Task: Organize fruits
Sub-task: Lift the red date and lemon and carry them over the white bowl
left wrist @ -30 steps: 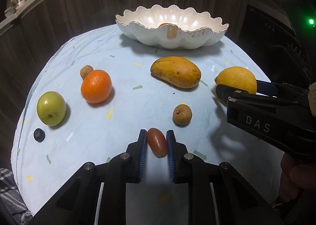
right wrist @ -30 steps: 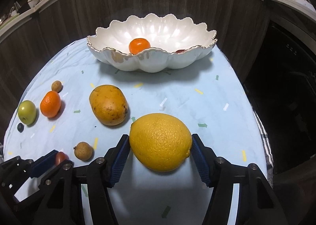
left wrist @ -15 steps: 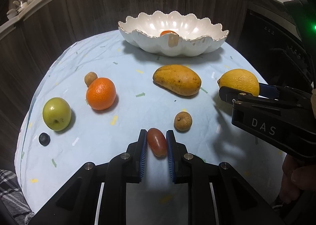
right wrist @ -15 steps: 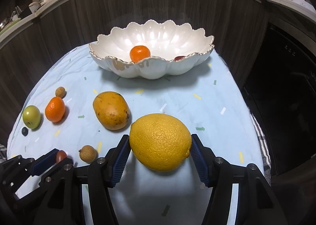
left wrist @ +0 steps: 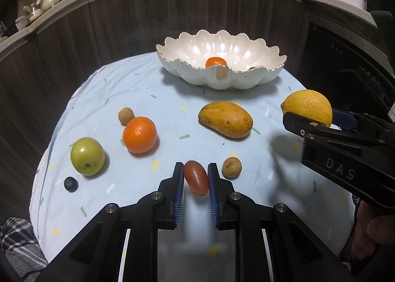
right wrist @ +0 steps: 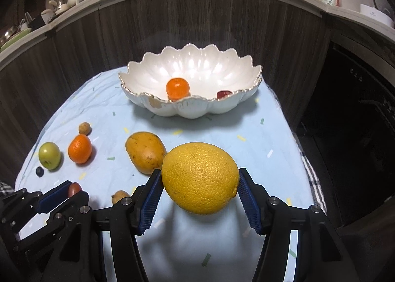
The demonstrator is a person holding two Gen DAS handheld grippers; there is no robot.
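Left claw (left wrist: 196, 178) pinching the small red oval grape (left wrist: 195, 180), lower centre of my left view. Right claw (right wrist: 200, 183) clamped on the big yellow round citrus (right wrist: 200, 178), lifted off the pale-blue-clothed counter (right wrist: 222, 131). White scalloped ceramic bowl (right wrist: 197, 109) upper centre, holding a small orange tangerine (right wrist: 177, 88).

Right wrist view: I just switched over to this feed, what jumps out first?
The big yellow citrus fruit fills the foreground, clamped between the right gripper pads and lifted clear of the blue tablecloth, its shadow below. Behind it, at the table's far edge, the scalloped white bowl already holds a small orange and something red. At lower left, the left gripper pinches a small red fruit.
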